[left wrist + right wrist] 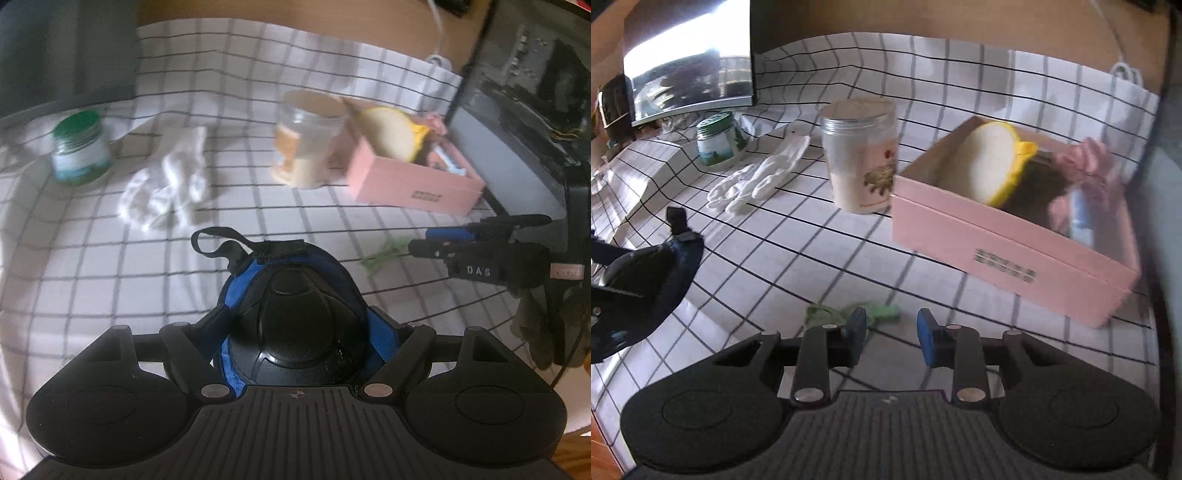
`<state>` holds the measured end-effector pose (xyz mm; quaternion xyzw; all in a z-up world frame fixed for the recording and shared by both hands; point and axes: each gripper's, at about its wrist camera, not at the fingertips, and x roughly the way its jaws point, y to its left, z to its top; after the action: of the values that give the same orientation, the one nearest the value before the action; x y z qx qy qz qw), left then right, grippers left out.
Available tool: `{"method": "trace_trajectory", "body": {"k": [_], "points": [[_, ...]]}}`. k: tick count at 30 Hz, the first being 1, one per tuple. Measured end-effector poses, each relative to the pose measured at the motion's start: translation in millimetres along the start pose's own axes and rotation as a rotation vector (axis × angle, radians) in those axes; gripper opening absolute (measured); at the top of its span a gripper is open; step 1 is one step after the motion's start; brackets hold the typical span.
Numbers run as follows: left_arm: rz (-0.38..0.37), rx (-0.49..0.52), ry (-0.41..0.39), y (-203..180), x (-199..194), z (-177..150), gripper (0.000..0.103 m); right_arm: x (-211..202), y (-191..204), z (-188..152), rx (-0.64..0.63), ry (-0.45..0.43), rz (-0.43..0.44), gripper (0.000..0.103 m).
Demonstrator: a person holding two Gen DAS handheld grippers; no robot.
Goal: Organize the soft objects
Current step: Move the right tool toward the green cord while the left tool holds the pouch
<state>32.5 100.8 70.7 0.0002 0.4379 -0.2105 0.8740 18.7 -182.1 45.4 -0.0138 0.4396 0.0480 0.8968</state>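
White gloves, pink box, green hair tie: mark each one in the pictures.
white gloves point(753, 182): right wrist view, on the palm of the upper glove.
pink box point(997, 251): right wrist view, on its front wall near the printed text.
green hair tie point(886, 312): right wrist view, on its knotted end.

A white cloth point(820, 258) with a black grid covers the table, wrinkled in places. Behind it the bare wooden tabletop point(332, 26) shows as a brown strip. A curved monitor point(690, 62) stands at the far left and reflects bright daylight. A white cable point(439, 33) lies on the wood. At the right stands a dark computer case point(535, 74).
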Motion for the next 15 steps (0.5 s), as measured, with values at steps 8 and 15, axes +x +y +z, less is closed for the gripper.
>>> {"method": "trace_trajectory", "body": {"k": [8,15], "points": [[-0.032,-0.014,0.011,-5.5,9.6,0.2,0.084,2.4,10.1,-5.2,-0.032,-0.002,-0.017,0.068],[0.006,-0.07,0.01,10.4,4.4,-5.2,0.084,36.5,14.4,3.0,0.005,0.021,0.016,0.083]]}}
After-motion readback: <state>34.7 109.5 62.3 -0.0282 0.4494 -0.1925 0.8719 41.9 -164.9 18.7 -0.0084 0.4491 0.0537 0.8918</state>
